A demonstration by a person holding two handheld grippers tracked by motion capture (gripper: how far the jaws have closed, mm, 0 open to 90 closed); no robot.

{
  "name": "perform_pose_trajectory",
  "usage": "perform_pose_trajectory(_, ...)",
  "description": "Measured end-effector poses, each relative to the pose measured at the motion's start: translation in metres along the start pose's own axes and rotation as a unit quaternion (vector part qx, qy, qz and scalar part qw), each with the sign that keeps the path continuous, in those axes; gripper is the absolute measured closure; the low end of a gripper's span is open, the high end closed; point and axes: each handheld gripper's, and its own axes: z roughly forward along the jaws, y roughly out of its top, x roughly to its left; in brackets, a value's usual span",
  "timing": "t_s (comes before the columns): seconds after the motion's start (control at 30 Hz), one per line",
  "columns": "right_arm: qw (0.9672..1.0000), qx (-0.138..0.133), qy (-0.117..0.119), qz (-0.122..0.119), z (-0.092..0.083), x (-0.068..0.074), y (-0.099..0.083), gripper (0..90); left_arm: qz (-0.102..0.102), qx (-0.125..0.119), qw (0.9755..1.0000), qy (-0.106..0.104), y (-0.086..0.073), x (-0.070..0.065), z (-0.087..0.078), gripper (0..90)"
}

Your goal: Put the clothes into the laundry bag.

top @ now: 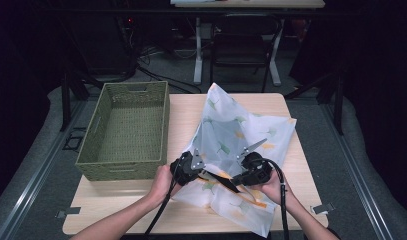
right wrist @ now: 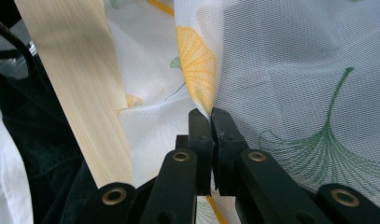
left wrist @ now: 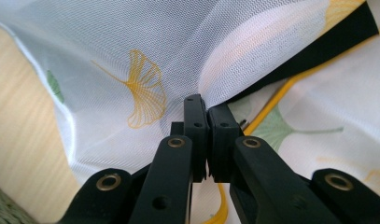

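Note:
A white mesh cloth (top: 241, 130) printed with yellow and green ginkgo leaves lies crumpled over the right half of the wooden table (top: 183, 107). Its near part is lifted off the table. My left gripper (top: 203, 172) is shut on a fold of the cloth at its near left side. In the left gripper view the jaws (left wrist: 207, 105) pinch the mesh (left wrist: 131, 56) beside a black band with yellow trim (left wrist: 318, 51). My right gripper (top: 237, 178) is shut on the cloth a short way to the right. In the right gripper view its jaws (right wrist: 210, 114) clamp a cloth edge (right wrist: 281, 70) by a yellow leaf.
An empty green woven basket (top: 122, 167) stands on the left part of the table, close to my left hand. Behind the table are a black chair (top: 241, 45) and white desk legs (top: 197, 55). Bare tabletop (top: 121, 205) lies along the near left edge.

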Motion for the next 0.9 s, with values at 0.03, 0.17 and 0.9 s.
perform_pose_trajectory(0.03, 1.0, 0.0, 0.0, 0.0, 0.0, 0.0, 0.0, 87.9, 0.0, 0.001, 1.0, -0.007, -0.003, -0.002, 0.001, 88.1)
perform_pose_trajectory(0.17, 0.9997, 0.023, 0.001, -0.007, 0.009, 0.001, -0.004, 87.9, -0.009, 0.01, 0.9994, -0.032, -0.016, -0.008, 0.006, 88.2)
perform_pose_trajectory(0.9, 0.9906, 0.127, -0.007, -0.049, 0.05, 0.005, -0.012, 81.3, 0.005, 0.064, 0.9925, -0.104, -0.033, -0.015, 0.014, 82.8)
